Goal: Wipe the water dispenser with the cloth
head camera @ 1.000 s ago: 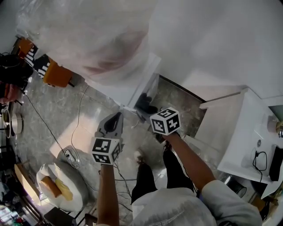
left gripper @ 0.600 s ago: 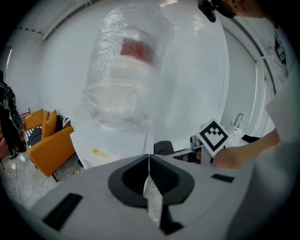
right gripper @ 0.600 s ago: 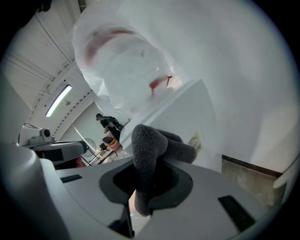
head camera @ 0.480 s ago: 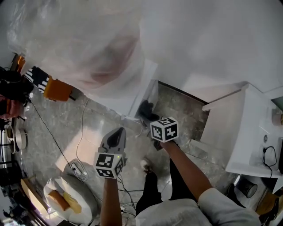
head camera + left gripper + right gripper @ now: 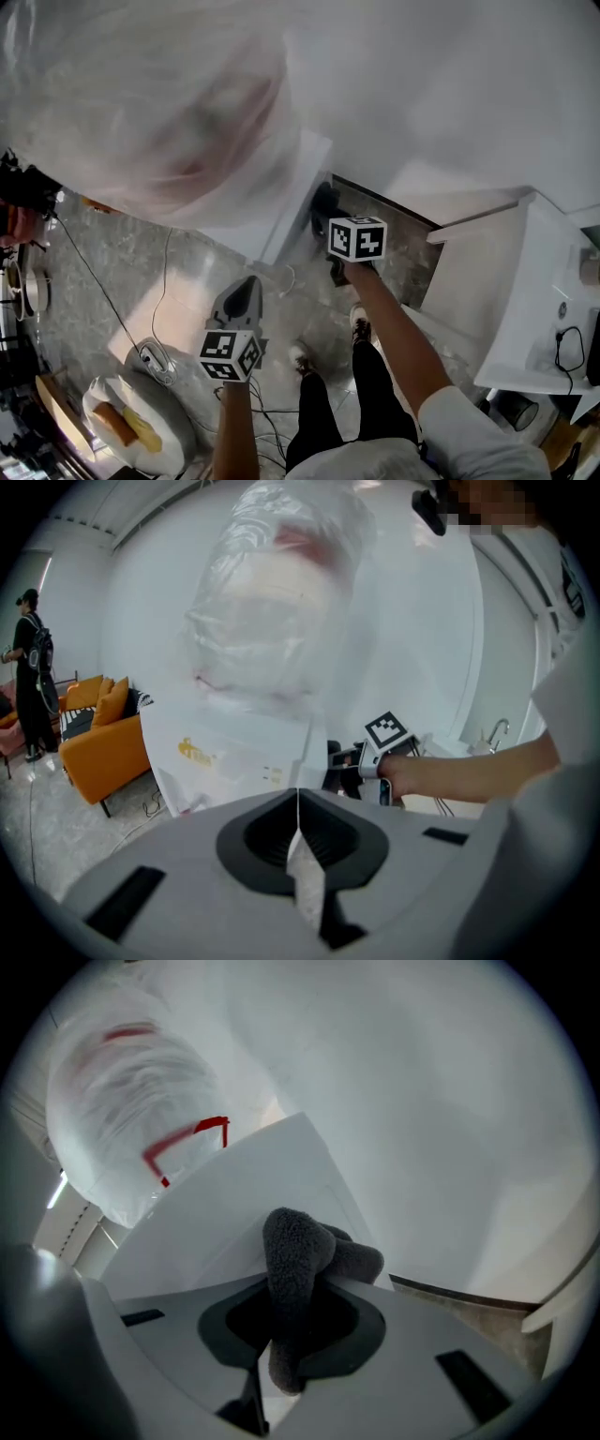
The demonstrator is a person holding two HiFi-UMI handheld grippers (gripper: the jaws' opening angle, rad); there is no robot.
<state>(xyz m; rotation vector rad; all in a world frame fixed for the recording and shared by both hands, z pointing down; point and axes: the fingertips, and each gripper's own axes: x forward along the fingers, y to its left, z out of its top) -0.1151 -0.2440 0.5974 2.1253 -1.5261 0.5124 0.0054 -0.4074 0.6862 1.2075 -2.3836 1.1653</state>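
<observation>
dark grey fleece is what we see first: the cloth (image 5: 298, 1269) sits pinched between the jaws of the right gripper (image 5: 281, 1330), its free end bulging out ahead of them in a thick fold. it lies right up by the white side panel of the water dispenser (image 5: 248, 1194), though we cannot tell whether it actually touches. in the head view the cloth shows only as a dark lump (image 5: 323, 200) at the dispenser's right near corner (image 5: 298, 183), with that gripper's jaws hidden under its marker cube. the bottle (image 5: 159, 112) on top is wrapped in cloudy plastic film, so its shape is hard to make out and only faint red marks show through; its top is cut off by the frame. the left gripper (image 5: 246, 283) hovers over the stone floor (image 5: 103, 272), near and left of the dispenser and well apart from it. its own view shows the jaws (image 5: 298, 803) pressed together with nothing between them. a cable (image 5: 167, 272) trails across the floor, and at the far left of the left gripper view we see an orange sofa (image 5: 103, 747), partly cut off.
</observation>
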